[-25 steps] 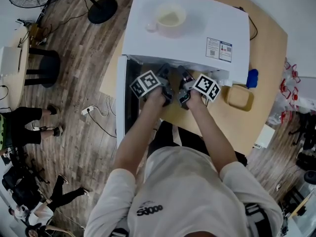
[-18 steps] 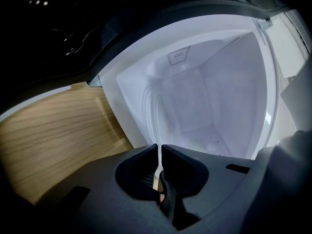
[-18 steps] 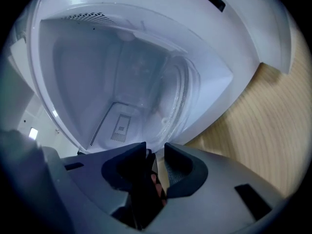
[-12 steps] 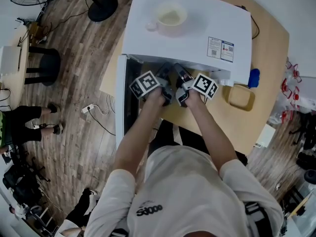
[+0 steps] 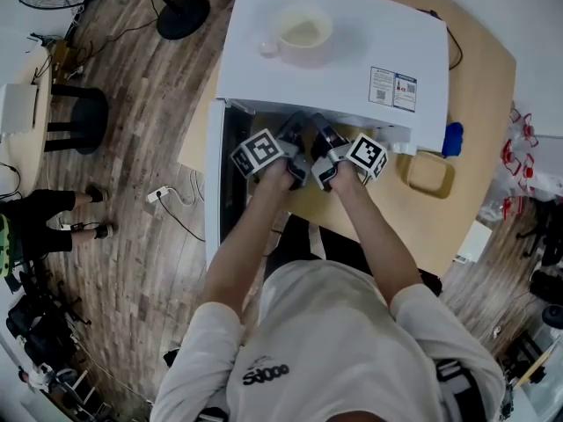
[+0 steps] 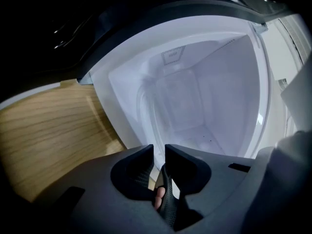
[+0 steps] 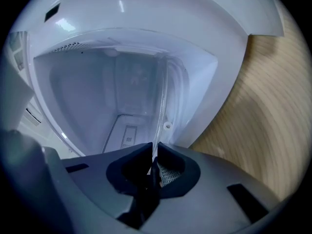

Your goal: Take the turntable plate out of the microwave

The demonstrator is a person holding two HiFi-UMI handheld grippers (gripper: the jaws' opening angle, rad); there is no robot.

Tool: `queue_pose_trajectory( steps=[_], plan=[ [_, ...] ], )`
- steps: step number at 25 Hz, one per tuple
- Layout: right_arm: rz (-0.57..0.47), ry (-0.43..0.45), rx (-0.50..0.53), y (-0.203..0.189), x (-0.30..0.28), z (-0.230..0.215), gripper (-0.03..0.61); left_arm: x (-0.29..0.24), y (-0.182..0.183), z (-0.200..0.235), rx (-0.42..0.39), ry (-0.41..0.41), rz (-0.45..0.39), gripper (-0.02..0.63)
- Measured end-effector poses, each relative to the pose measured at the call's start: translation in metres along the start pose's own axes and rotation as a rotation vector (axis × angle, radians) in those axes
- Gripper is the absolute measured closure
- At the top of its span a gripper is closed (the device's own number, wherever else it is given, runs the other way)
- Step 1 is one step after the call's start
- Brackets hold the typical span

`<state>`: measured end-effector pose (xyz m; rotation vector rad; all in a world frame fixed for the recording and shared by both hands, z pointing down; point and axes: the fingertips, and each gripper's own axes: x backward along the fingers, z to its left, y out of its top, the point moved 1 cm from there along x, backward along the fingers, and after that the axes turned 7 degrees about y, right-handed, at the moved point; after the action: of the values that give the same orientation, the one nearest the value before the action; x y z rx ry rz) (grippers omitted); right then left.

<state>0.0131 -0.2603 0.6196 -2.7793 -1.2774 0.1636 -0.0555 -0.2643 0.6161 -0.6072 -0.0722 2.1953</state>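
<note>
The clear glass turntable plate (image 6: pixel 148 112) stands nearly edge-on in the mouth of the white microwave (image 5: pixel 327 60). In the right gripper view its rim (image 7: pixel 161 106) runs up from the jaws. My left gripper (image 6: pixel 158 151) has the rim in its narrow gap, and its jaws are opening. My right gripper (image 7: pixel 154 152) is closing its jaws on the opposite rim. In the head view the left gripper (image 5: pixel 293 128) and right gripper (image 5: pixel 318 130) reach side by side into the cavity, tips hidden under the microwave's top.
The microwave door (image 5: pixel 215 192) hangs open at the left. A pale cup (image 5: pixel 303 32) sits on top of the microwave. On the wooden table (image 5: pixel 479 86) to the right lie a yellow dish (image 5: pixel 428 174) and a blue object (image 5: pixel 449 139).
Both hands stay at the microwave's mouth. The right gripper's marker cube has tilted and shifted slightly; the left has hardly moved.
</note>
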Motion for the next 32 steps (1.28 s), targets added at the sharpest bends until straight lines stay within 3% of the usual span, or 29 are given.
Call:
queue_pose_trajectory(
  steps=[2,9,12,17,20,23,28,32],
  plan=[
    [-0.006,0.022,0.012,0.001,0.001,0.003,0.549,-0.002,0.0,0.0,0.024,-0.023,-0.002,0.511],
    [0.001,0.065,0.044,0.004,-0.002,0.008,0.549,-0.016,0.007,-0.012,0.107,-0.158,0.004,0.509],
    [-0.003,0.072,0.036,0.004,-0.003,0.01,0.548,-0.016,0.005,-0.011,0.109,-0.134,0.019,0.552],
    [0.014,0.011,0.038,-0.002,0.002,0.004,0.547,-0.013,-0.002,-0.002,0.158,-0.091,0.033,0.569],
    [0.001,0.044,0.035,-0.002,0.003,0.004,0.454,-0.01,-0.005,0.005,0.153,-0.084,0.035,0.572],
    [-0.007,0.051,0.034,0.0,0.002,0.004,0.44,-0.007,-0.005,-0.001,0.166,-0.098,0.037,0.572],
    [-0.039,0.026,-0.004,0.0,0.003,0.003,0.444,-0.003,-0.003,-0.008,0.169,-0.11,0.03,0.572],
    [-0.05,0.046,0.01,0.001,0.006,0.004,0.538,-0.001,-0.008,-0.007,0.173,-0.106,0.045,0.574]
  ],
)
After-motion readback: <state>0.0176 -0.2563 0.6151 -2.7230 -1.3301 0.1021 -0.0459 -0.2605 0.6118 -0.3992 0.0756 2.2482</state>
